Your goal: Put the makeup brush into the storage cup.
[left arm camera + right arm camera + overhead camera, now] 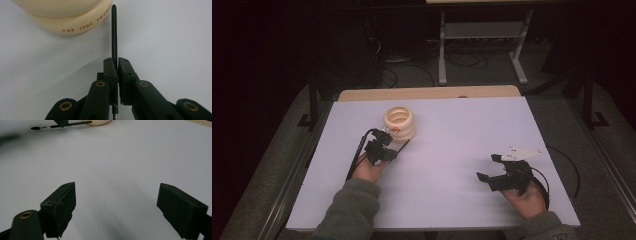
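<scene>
A thin black brush (114,32) is clamped in the closed left tool (117,72), beside the cream pot (67,17); the right tool (116,207) is held wide open, empty.

cream ridged holder (75,22), lower ring: "THE JUDY SWAN..." in orange caps, rest cut off by a black stick (114,35)

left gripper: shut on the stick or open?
Shut. In the left gripper view the left gripper has its jaws closed on a thin black stick that points toward the cream holder.
</scene>
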